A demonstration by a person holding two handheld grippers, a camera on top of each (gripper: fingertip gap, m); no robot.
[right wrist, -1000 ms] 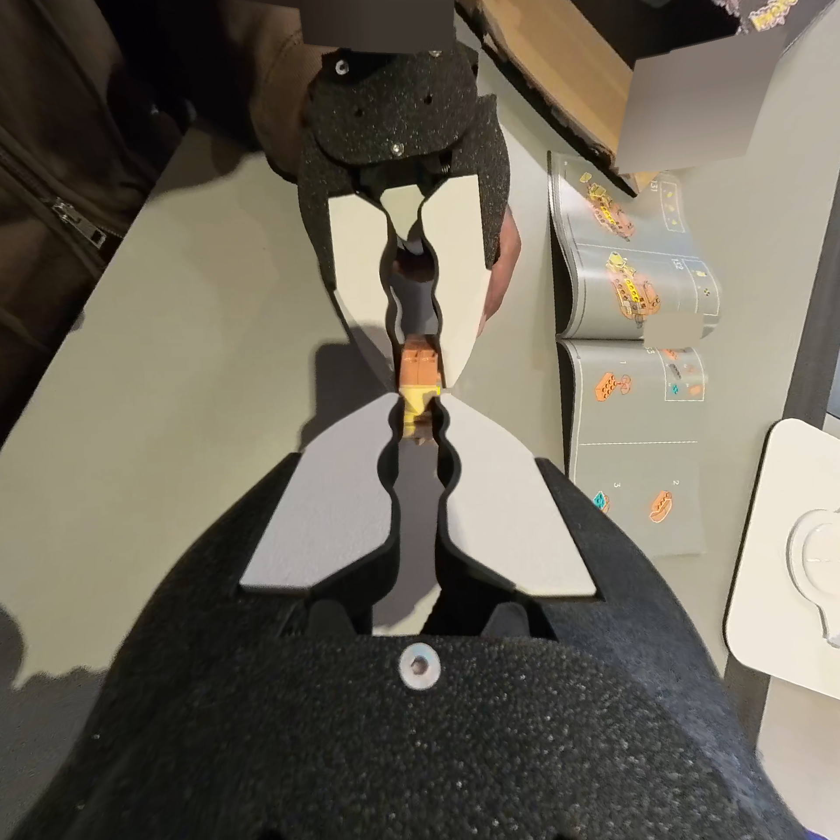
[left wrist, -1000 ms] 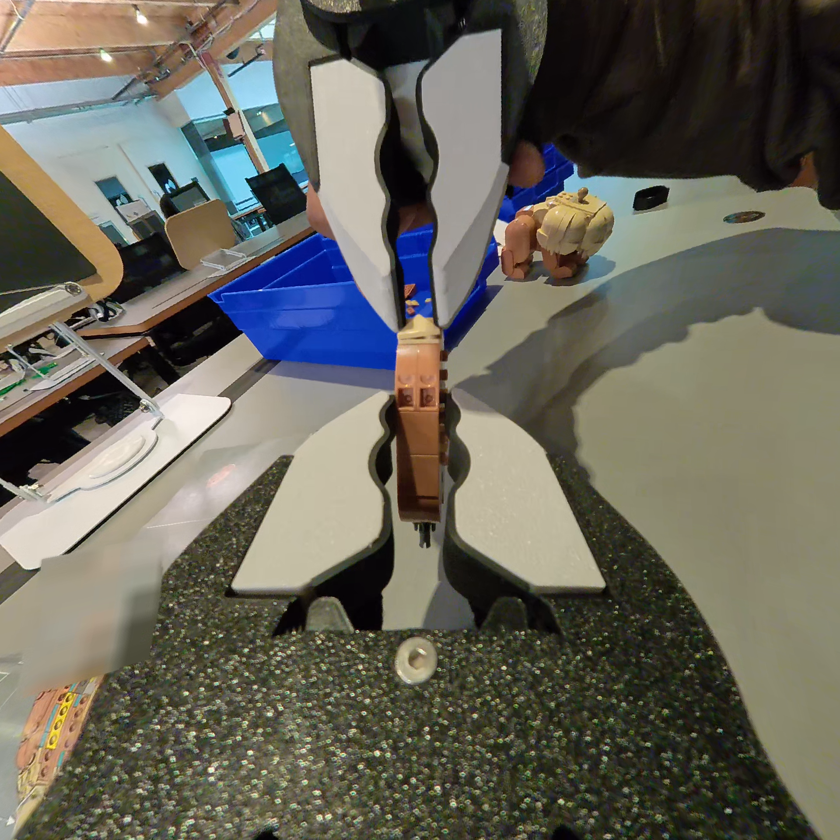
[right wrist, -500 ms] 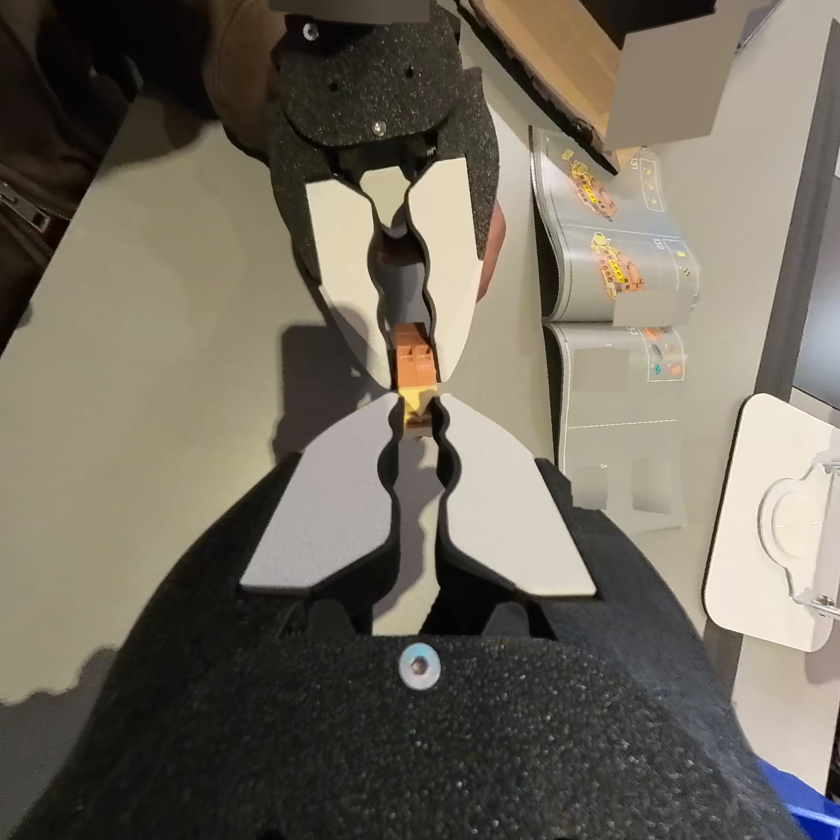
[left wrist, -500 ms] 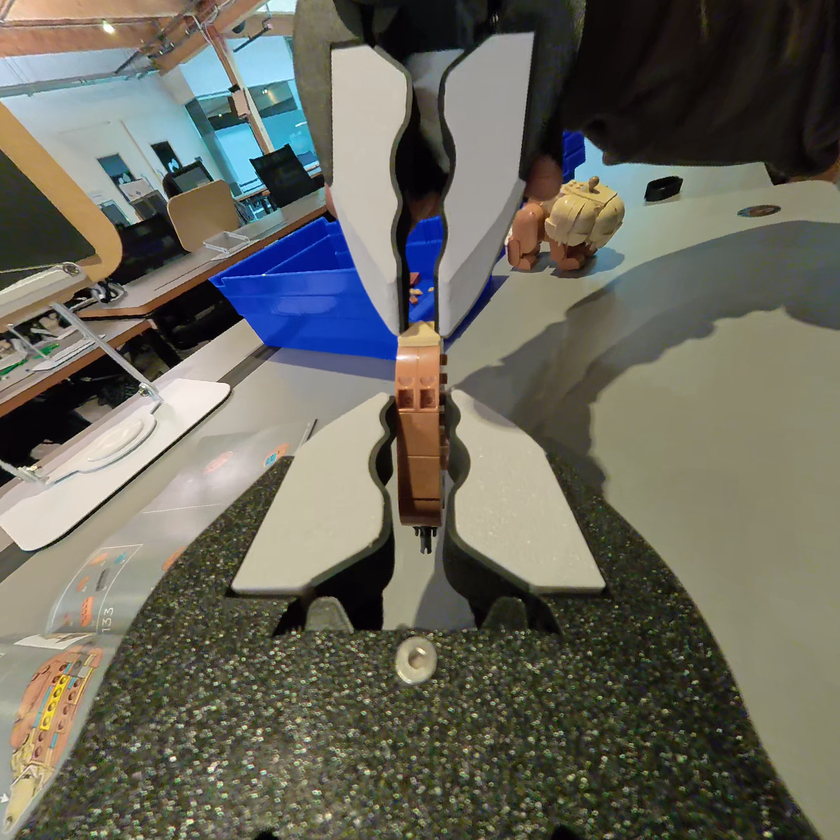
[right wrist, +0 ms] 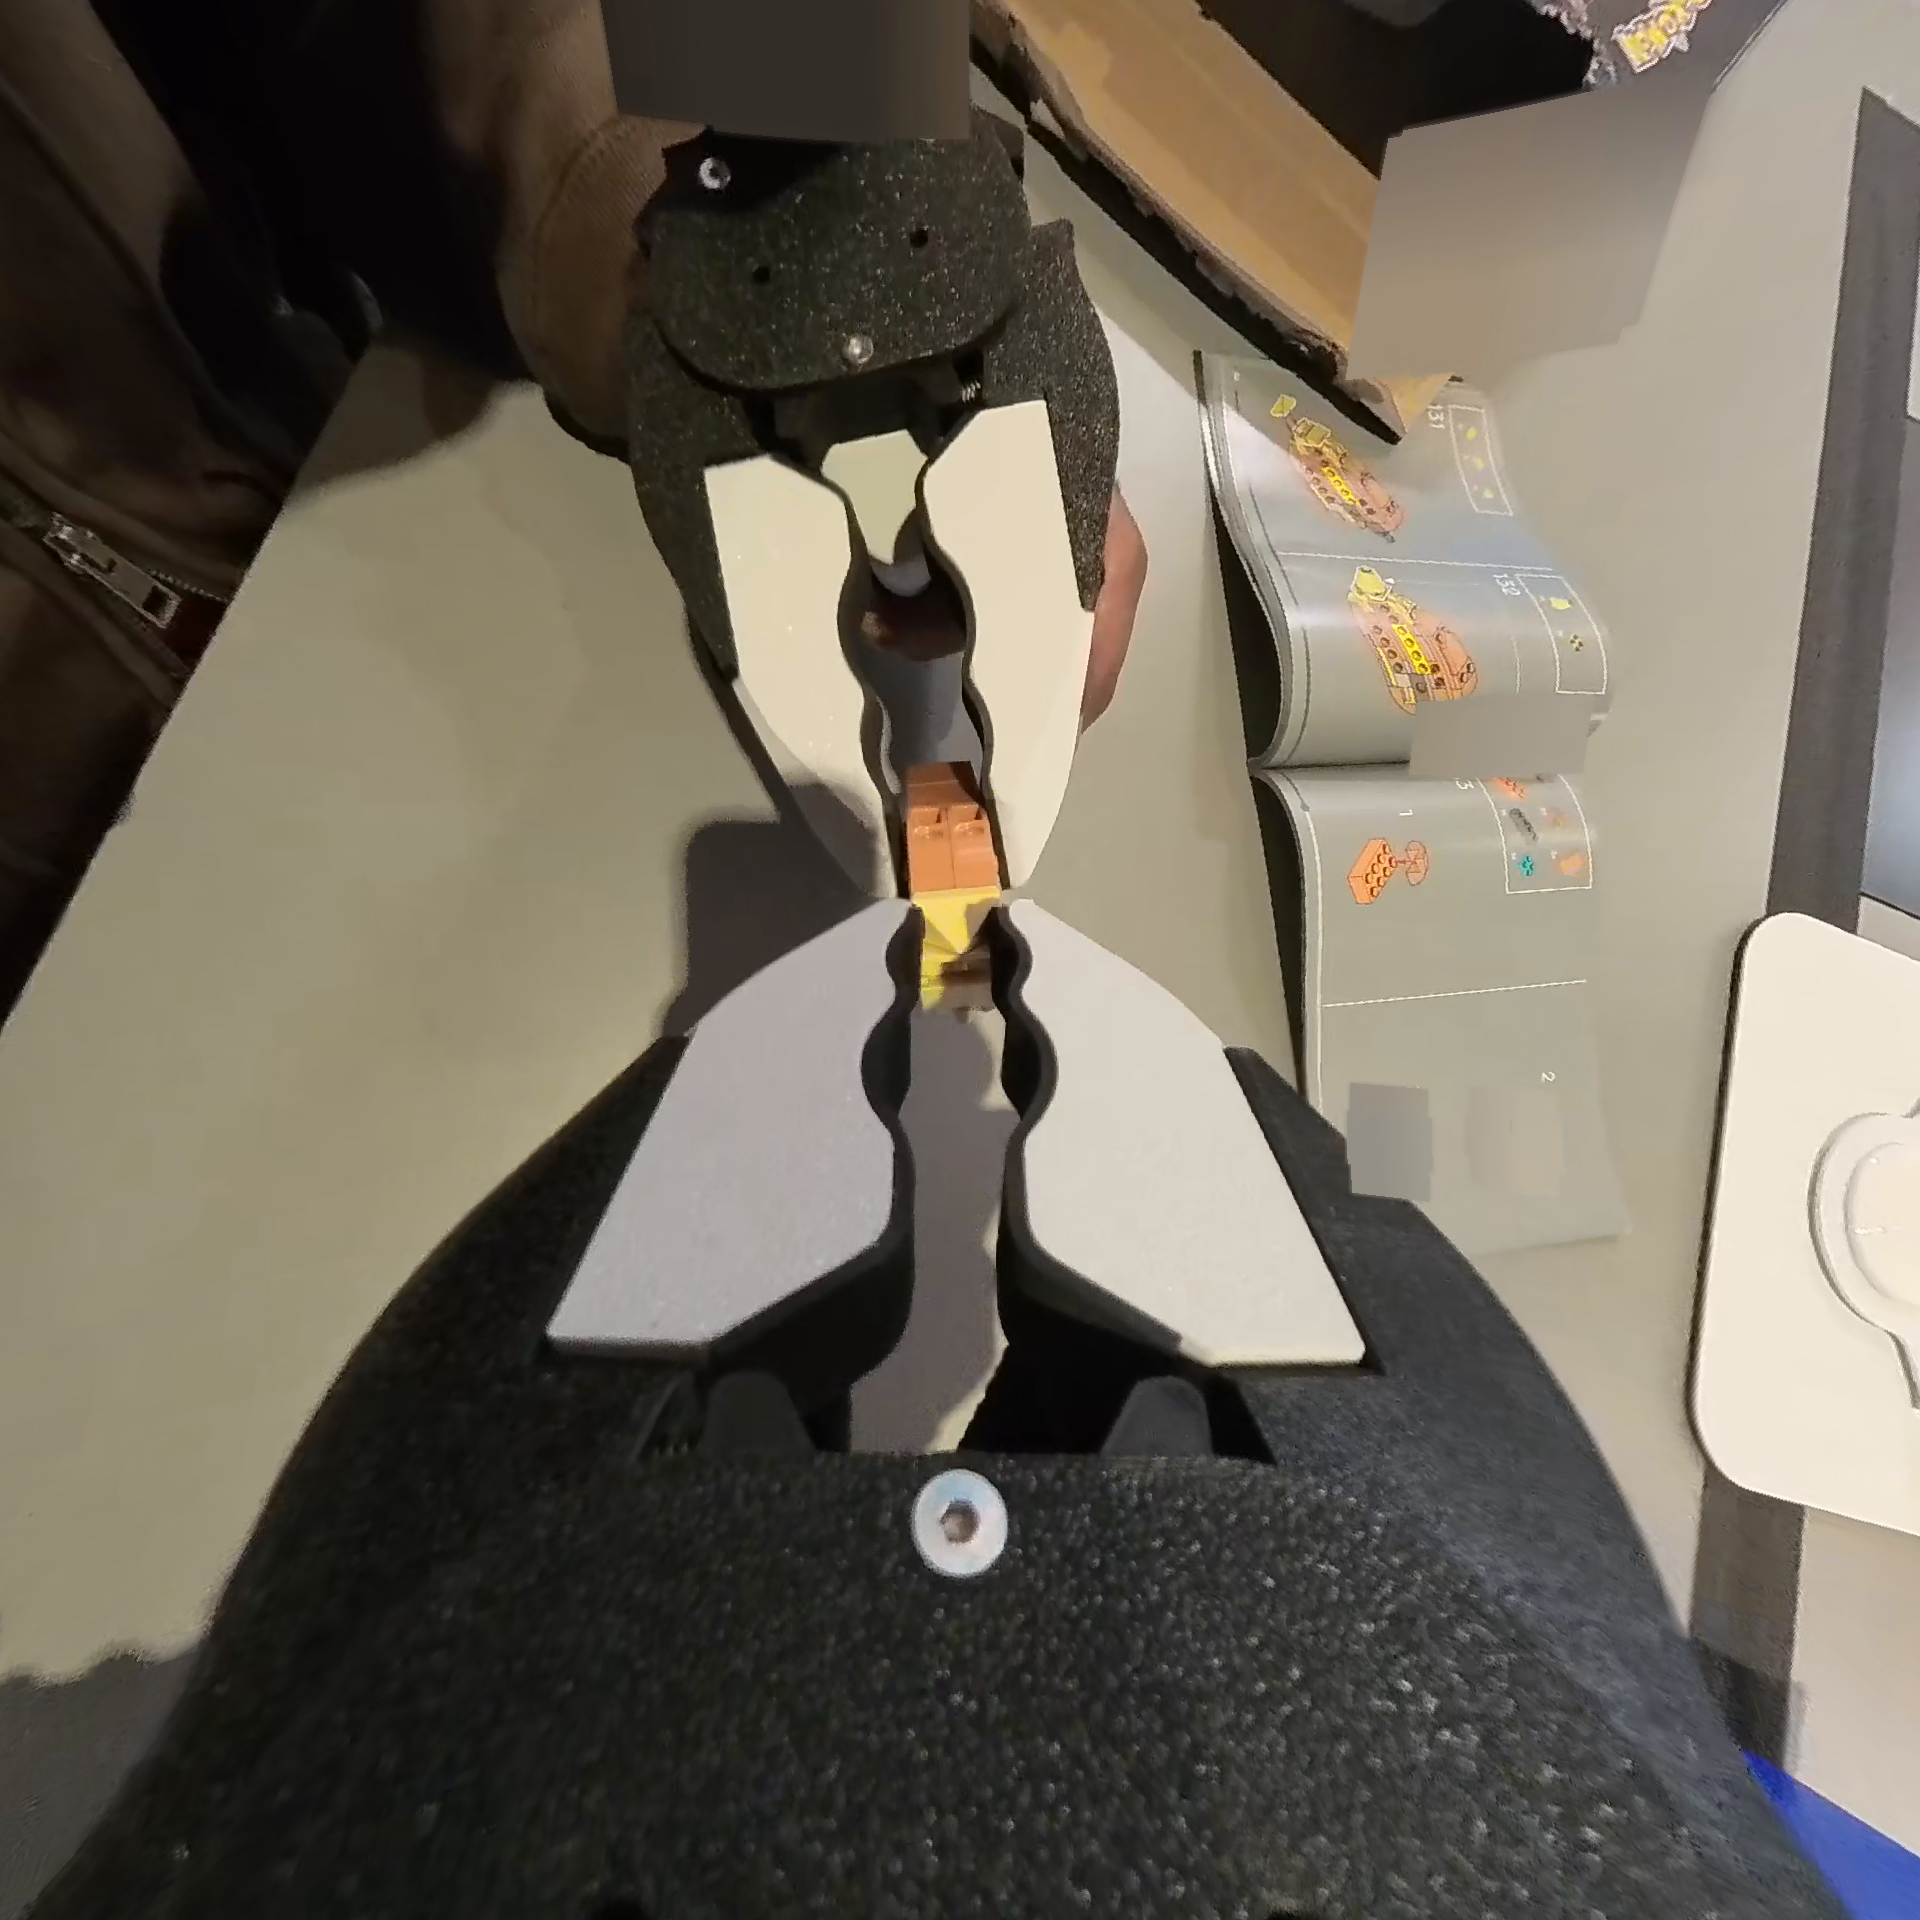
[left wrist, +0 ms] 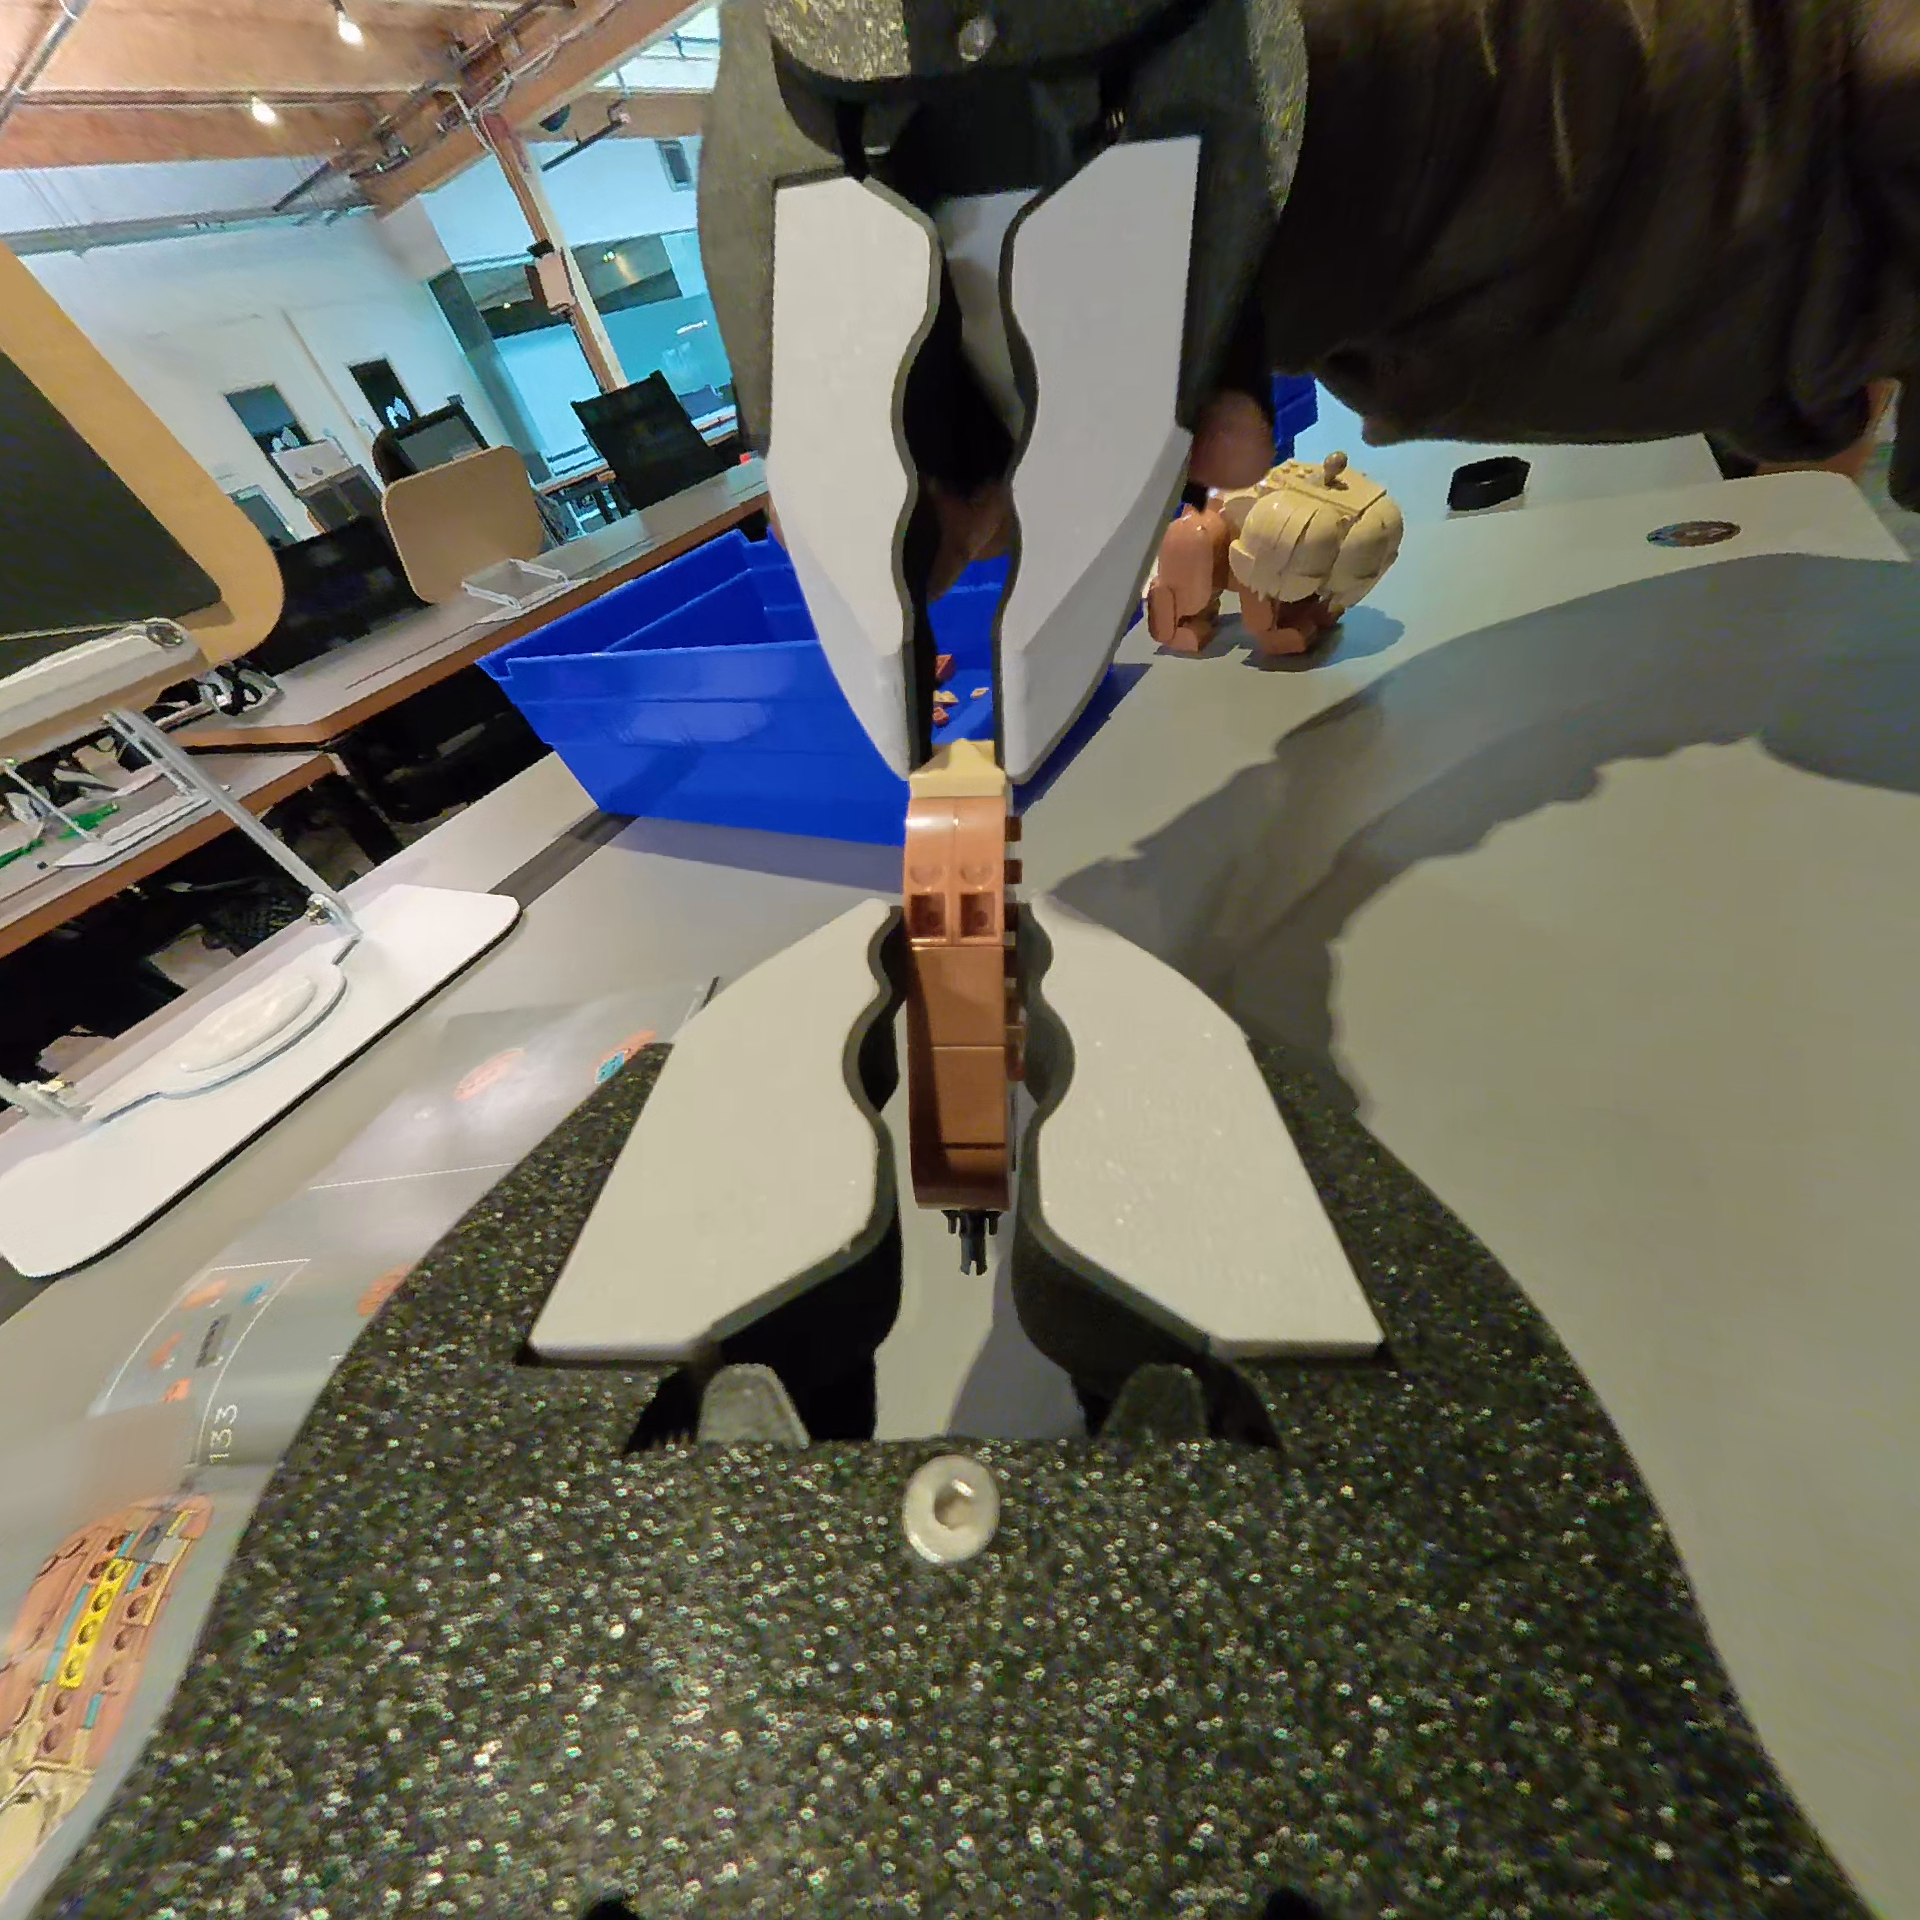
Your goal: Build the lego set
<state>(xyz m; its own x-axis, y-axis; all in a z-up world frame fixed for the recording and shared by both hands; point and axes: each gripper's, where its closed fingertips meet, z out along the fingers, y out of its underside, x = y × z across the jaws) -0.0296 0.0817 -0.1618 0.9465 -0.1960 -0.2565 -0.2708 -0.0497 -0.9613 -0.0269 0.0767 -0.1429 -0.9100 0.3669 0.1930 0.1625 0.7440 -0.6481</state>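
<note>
My left gripper [left wrist: 958,914] is shut on a brown lego assembly [left wrist: 956,1039] and holds it upright above the grey table [left wrist: 1558,1143]. My right gripper [left wrist: 958,764] comes from above, tip to tip with the left. It is shut on a small tan piece [left wrist: 966,764] that sits on the assembly's top end. In the right wrist view, my right gripper [right wrist: 954,914] pinches the tan piece [right wrist: 948,945], and the left gripper [right wrist: 951,878] opposite holds the brown assembly [right wrist: 948,842]. A black pin sticks out of the assembly's lower end.
A tan and brown lego creature [left wrist: 1288,551] stands at the back of the table. A blue bin [left wrist: 727,707] with loose pieces is behind the grippers. An open instruction booklet [right wrist: 1434,727] lies to the right, with a white stand base [right wrist: 1818,1195] and a cardboard box [right wrist: 1195,156] nearby.
Both grippers have stayed shut and tip to tip on the same pieces. The pair has shifted slightly over the table, and more of the booklet shows in the left wrist view.
</note>
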